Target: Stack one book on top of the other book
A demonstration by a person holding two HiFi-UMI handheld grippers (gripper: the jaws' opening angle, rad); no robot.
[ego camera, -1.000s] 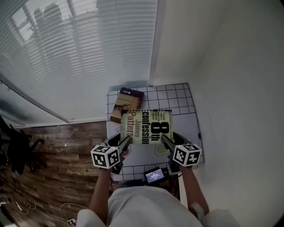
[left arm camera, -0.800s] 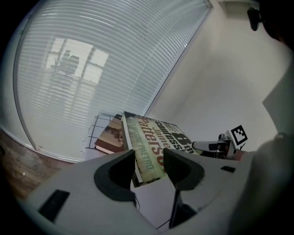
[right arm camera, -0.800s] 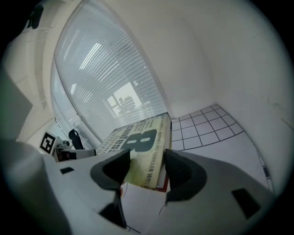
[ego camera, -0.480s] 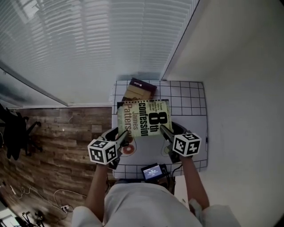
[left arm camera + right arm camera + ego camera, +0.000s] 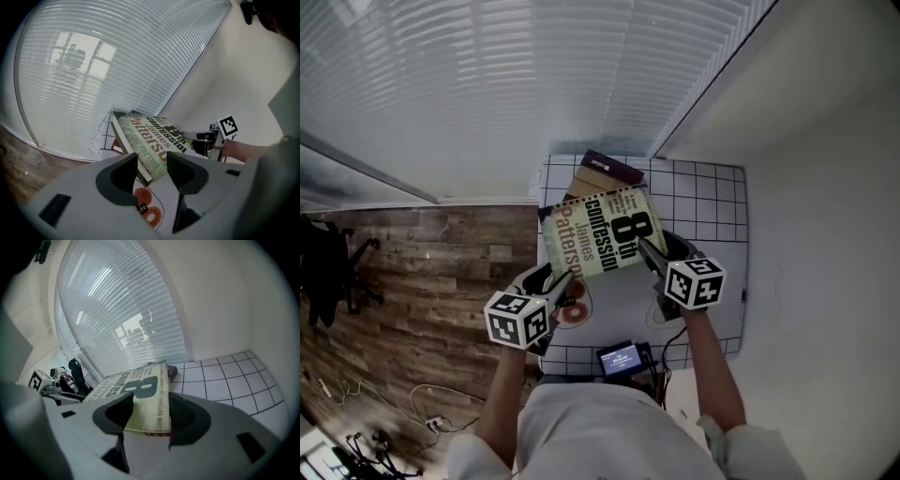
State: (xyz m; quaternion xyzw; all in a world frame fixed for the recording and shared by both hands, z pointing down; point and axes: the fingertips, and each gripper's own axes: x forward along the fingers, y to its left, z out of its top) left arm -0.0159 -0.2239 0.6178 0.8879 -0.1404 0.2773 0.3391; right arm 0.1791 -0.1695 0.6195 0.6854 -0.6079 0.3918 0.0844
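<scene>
Both tongs are clamped on the green paperback (image 5: 598, 234): the left gripper (image 5: 563, 280) pinches its near left corner, and in the right gripper view the right gripper (image 5: 147, 414) has the book's near right edge squeezed between its jaws. Compared with a second ago, I have carried the paperback away from my body and swung it a little, so its cover now sits skewed across the gridded mat (image 5: 708, 211) instead of square to it. It now hangs over most of the dark book (image 5: 613, 170), which lies at the far edge of the mat by the window. Before, that book showed broadly beside and beyond the paperback; now only its far end peeks out. From the left gripper view the paperback looks raised off the mat and sloping, so I judge it is not yet resting on the lower book. The stack is close. What remains is to square the cover over the dark book, lower it flat, and only then let both pairs of jaws go.
</scene>
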